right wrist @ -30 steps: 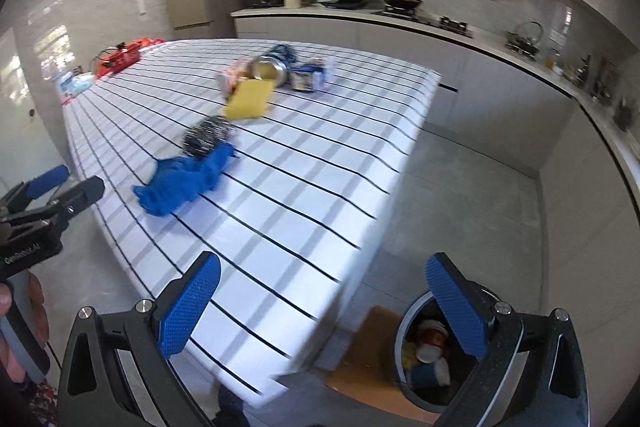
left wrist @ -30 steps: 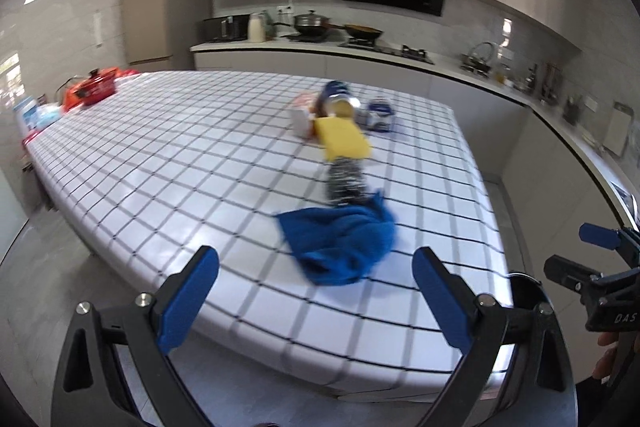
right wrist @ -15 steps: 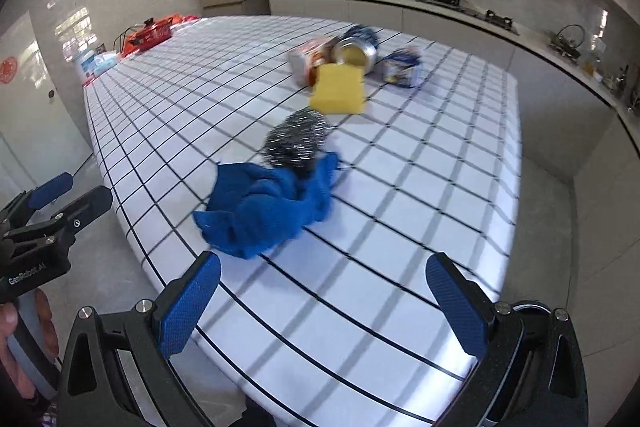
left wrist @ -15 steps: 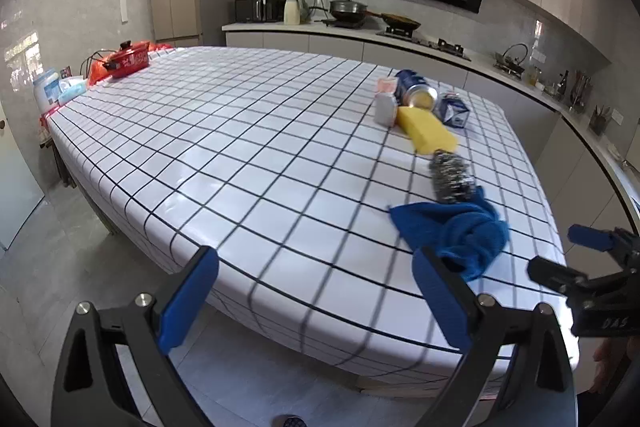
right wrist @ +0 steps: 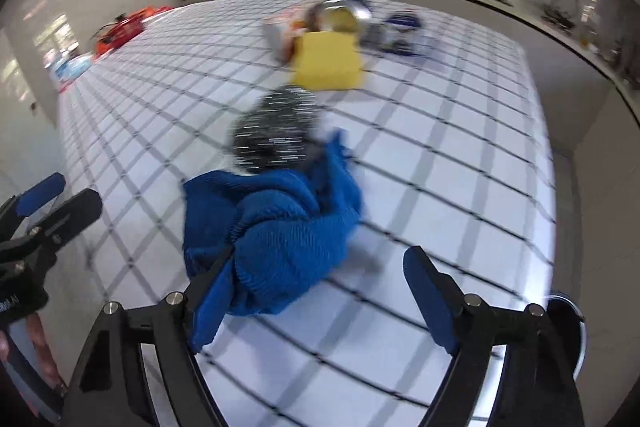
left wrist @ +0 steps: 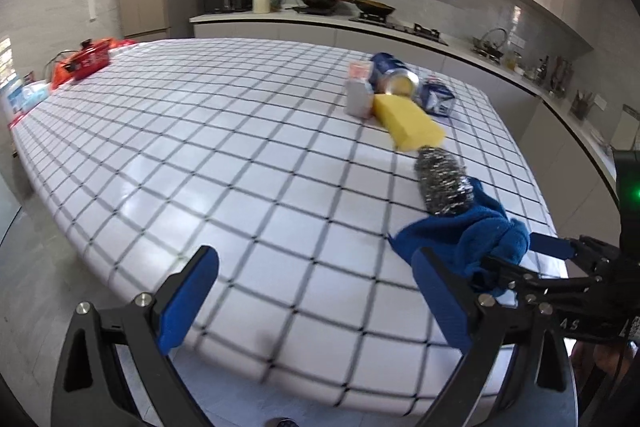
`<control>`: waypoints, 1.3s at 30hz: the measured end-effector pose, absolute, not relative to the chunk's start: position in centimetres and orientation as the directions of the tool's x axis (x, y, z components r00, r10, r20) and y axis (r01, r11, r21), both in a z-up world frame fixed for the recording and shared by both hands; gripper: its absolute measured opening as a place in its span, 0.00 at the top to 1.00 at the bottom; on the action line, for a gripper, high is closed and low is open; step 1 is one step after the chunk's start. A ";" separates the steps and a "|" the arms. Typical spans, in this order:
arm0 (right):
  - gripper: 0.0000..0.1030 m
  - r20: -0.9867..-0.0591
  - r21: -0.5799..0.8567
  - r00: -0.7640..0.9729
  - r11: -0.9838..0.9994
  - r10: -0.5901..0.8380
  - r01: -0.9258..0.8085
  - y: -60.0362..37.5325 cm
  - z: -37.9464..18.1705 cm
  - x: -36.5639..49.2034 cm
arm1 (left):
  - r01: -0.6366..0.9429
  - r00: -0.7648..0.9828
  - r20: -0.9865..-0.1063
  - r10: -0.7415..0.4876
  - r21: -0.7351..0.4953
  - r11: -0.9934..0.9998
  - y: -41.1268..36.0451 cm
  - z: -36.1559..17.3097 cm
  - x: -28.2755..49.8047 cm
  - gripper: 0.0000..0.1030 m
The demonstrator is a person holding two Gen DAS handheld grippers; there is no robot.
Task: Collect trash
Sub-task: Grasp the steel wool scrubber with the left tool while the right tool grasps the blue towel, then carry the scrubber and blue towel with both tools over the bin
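Table edge (right wrist: 532, 187): right hand-held gripper (right wrist: 316, 299) closing around blue cloth (right wrist: 280, 227); left (left wrist: 316, 299) apart.

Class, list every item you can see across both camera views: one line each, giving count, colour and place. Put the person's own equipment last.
cloth: one, blue, near table edge
steel scourer: one, silver, touching the cloth
sponge: one, yellow, beyond the scourer
can: one, blue, lying beyond the sponge
cartons: two, one pale, one blue-white, flanking the can
table: one, white with black grid
left gripper: open, empty
right gripper: blue fingers closing, cloth between them
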State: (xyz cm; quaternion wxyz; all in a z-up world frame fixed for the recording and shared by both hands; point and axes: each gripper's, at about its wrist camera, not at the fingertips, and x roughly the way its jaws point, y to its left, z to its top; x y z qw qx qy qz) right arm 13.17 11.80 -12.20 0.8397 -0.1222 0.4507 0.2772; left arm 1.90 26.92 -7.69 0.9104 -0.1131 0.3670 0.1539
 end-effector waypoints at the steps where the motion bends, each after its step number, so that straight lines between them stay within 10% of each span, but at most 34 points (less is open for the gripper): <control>1: 0.19 -0.825 0.044 0.446 0.827 0.346 -0.561 11.0 -12.3 13.7 | -0.352 0.686 -0.704 0.187 -0.095 0.931 26.3 -7.8 2.5 0.05; 18: 0.34 -0.808 0.036 0.475 0.834 0.349 -0.550 8.1 -12.6 25.1 | -0.304 0.660 -0.745 0.094 -0.151 0.940 23.0 -10.1 14.2 0.05; 23: 0.43 -0.806 0.048 0.463 0.821 0.369 -0.569 8.8 -12.6 27.3 | -0.291 0.640 -0.767 0.045 -0.188 0.938 24.5 -10.3 17.1 0.20; 27: 0.60 -0.804 0.071 0.449 0.812 0.391 -0.579 9.3 -12.5 28.2 | -0.266 0.637 -0.771 0.009 -0.208 0.941 24.9 -10.2 17.6 0.61; 39: 0.65 -0.751 0.115 0.486 0.814 0.447 -0.570 7.9 -9.0 24.9 | -0.210 0.695 -0.719 0.024 -0.171 0.963 23.4 -6.8 13.9 0.64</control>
